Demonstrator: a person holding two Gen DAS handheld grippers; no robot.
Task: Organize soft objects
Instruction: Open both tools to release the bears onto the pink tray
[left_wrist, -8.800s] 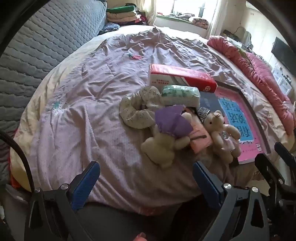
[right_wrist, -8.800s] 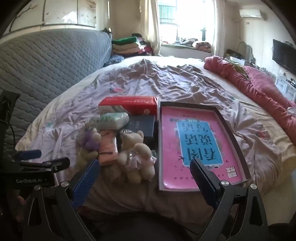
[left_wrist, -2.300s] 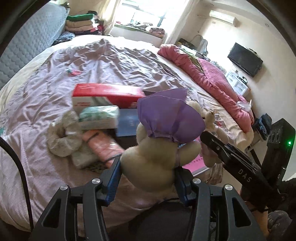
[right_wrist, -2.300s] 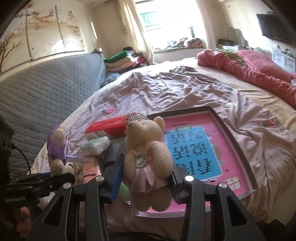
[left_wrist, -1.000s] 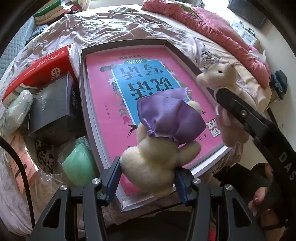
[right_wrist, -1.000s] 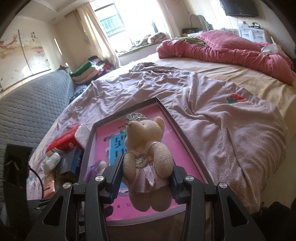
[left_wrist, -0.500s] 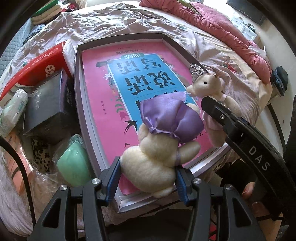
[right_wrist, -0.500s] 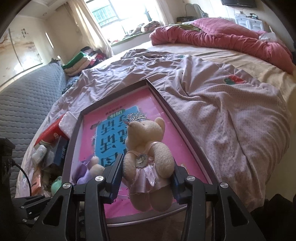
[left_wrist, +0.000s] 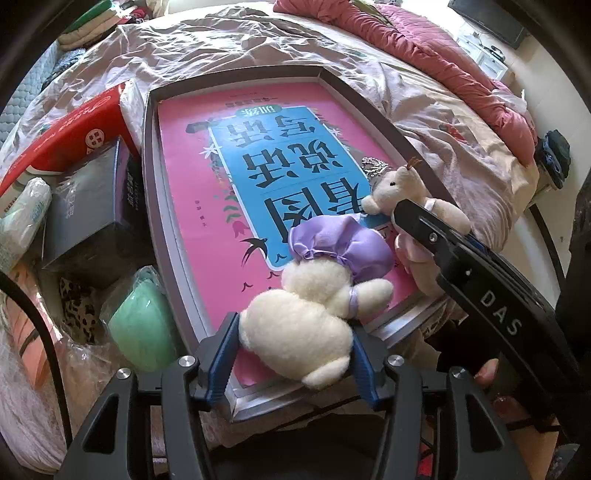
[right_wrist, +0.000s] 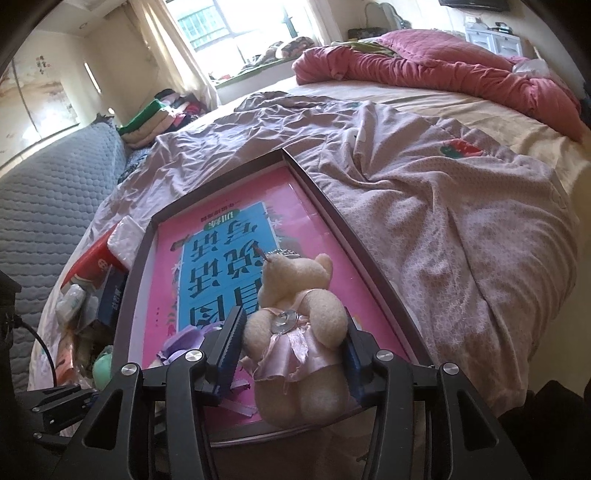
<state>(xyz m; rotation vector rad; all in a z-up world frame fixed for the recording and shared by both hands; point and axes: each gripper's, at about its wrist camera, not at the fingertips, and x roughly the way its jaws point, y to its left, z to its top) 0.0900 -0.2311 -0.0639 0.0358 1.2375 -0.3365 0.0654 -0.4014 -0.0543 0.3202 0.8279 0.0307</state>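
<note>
Over the tray: we hold both bears above its pink book (left_wrist: 207, 206).
Left gripper (left_wrist: 293, 356): pinching our purple-capped bear (left_wrist: 306, 317).
Right gripper (right_wrist: 291, 354): jaws opening around our pink-dressed bear (right_wrist: 295, 332).

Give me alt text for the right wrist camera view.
The right gripper, jaws opening, sets a cream teddy bear in a pink dress onto a pink book inside a shallow box on a rumpled bed.
</note>
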